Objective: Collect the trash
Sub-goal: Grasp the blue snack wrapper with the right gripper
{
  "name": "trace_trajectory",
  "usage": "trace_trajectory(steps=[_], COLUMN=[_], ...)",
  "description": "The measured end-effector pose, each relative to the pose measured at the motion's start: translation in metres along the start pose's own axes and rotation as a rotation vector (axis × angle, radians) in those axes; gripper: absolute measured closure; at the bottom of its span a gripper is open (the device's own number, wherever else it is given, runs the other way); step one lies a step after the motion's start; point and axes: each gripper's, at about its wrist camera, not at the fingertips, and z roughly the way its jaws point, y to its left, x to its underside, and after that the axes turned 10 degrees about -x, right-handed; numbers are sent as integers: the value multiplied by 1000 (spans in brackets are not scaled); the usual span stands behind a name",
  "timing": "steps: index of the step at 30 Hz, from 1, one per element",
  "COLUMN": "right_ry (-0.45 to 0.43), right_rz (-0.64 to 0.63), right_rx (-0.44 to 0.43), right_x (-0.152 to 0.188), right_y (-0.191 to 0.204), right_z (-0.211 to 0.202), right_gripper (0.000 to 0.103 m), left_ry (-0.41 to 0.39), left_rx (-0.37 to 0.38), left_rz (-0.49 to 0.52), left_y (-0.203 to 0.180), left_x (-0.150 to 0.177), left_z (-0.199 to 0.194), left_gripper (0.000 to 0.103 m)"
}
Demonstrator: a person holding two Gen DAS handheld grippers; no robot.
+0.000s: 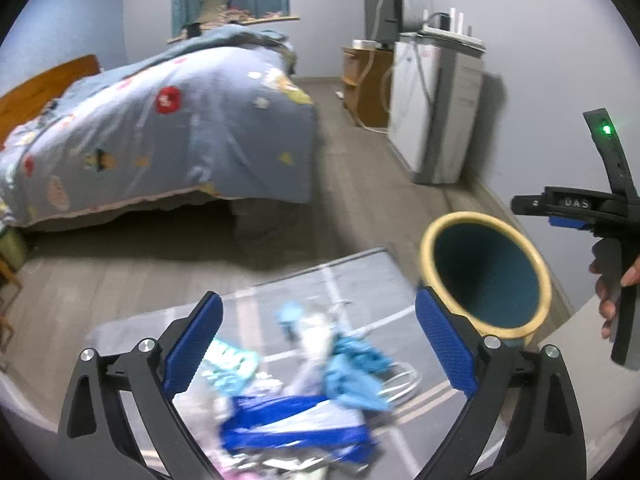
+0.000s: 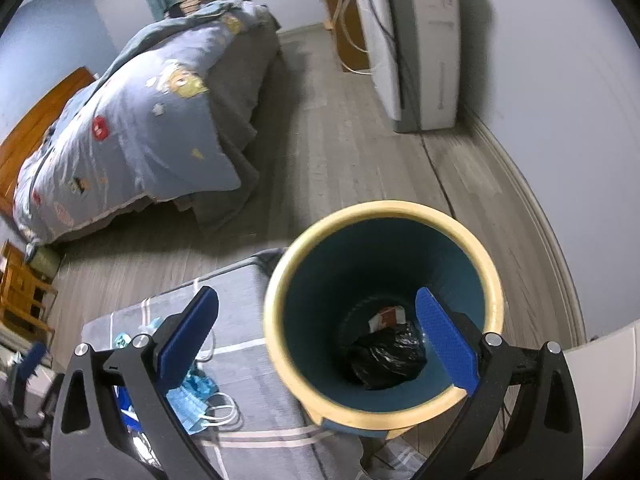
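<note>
A teal bin with a yellow rim [image 2: 392, 209] stands on the floor beside a grey mat [image 2: 248, 292]. Inside it lie a black plastic bag [image 2: 386, 356] and a red-and-white carton [image 2: 386, 316]. My right gripper [image 2: 316, 294] hangs open above the bin's left rim with nothing between its fingers. On the mat [image 1: 360, 276] lies a blurred heap of trash: a blue face mask [image 1: 356, 372], a blue-and-white wrapper [image 1: 296, 428] and a teal printed wrapper [image 1: 228, 364]. My left gripper [image 1: 318, 300] is open above this heap, holding nothing. The bin [image 1: 480, 217] sits to its right.
A bed with a blue patterned quilt [image 1: 180, 128] fills the left. A white appliance [image 1: 432, 112], a wooden cabinet [image 1: 364, 84] and a monitor [image 1: 384, 8] line the right wall. A wooden chair [image 2: 20, 292] stands far left. A person's hand [image 1: 612, 292] shows at the right edge.
</note>
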Motion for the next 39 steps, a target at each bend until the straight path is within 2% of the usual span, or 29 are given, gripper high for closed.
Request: trace_trajectory(steps=[6,14,20,30,35,39], right_ry=[38,66,135,185,226,269], right_rz=[-74,-192,-292,-423,-533,-562], right_rx=[-21,-43,-94,-163,-185,-176], right_x=[6,22,53,105,128,142], right_y=[38,91,134,189,208,215], right_z=[8,14,25,37,54,69], right_gripper=[6,6,6,6,6,6], left_ry=[13,16,34,28,52,79], left_rx=[-82,-153,-194,-178,-181,-185], left_rz=[-28,-154,-177,-280,-268,-237], left_y=[56,117,140,176,182,183], left_x=[13,45,62,74,84,90], left_z=[-25,-43,-40,-48,-44,-36], left_gripper=[6,6,6,6,6,5])
